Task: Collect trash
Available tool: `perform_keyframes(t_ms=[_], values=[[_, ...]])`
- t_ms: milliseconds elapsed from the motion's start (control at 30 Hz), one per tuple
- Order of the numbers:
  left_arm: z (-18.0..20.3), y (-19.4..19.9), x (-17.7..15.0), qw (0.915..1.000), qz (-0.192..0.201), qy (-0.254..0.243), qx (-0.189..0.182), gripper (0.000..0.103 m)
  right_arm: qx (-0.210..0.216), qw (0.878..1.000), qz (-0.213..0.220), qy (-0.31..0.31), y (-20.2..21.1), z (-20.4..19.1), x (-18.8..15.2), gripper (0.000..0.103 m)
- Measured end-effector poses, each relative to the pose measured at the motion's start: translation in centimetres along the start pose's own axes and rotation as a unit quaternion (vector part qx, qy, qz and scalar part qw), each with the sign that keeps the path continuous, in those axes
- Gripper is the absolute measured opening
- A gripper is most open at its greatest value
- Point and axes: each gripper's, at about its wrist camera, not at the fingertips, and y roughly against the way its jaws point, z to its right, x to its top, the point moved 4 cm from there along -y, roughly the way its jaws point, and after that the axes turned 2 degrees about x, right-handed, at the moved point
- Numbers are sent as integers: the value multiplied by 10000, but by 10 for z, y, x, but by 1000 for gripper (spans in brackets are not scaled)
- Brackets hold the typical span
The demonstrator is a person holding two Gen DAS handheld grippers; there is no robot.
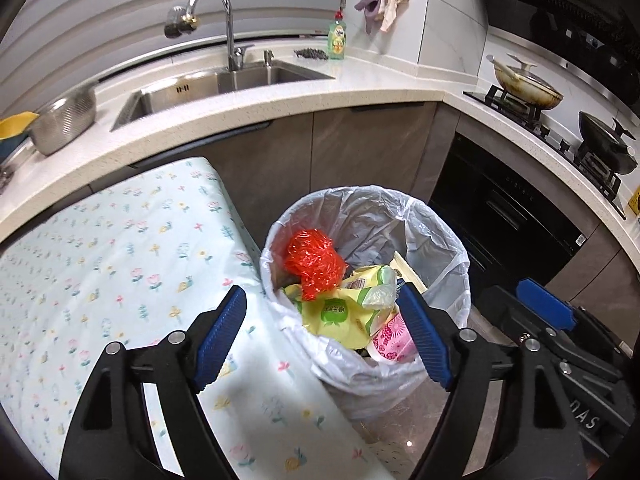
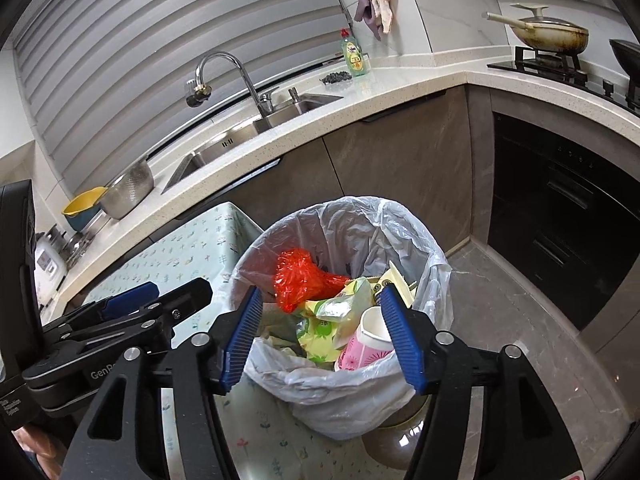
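Table point(image 1: 100, 280) with floral cloth at 9 o'clock, bare on the visible part. Left gripper point(image 1: 320, 336) above its edge, jaws spread, nothing between them. Bin point(image 1: 440, 248) at centre on the floor, just beside the table, white liner point(image 1: 360, 216) folded over its rim. Inside: red bag point(image 1: 316, 260) at 11 o'clock, yellow wrapper point(image 1: 344, 316) in the middle, pink cup point(image 2: 364, 350) at 5 o'clock. Right gripper point(image 2: 322, 336) over the bin, jaws spread, empty. Judgement: contents light, soft, crumply; liner thin and slippery, may tear. Best hold: bunched liner film at the rim, opposite sides.

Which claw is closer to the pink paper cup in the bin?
Right. The right claw hangs open over the pink cup; the left claw hangs open nearer the table.
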Motion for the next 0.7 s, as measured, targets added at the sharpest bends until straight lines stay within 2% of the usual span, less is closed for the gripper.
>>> perform_keyframes(t_ms=[233,467,533,700], values=[[-9,43,-10,9994,242,76,220,86,-115,9997,174,138,37,-16,-5,72],[-16,82,-30,9985,373,116,382,90,-188,9992,234,267,69,-30,-21,79],[-19,92,-37,9981,398,128,451,91,-229,9990,234,303,76,-33,-26,84],[-27,109,-56,9976,367,216,554,93,-375,9980,217,460,91,-43,-41,84]])
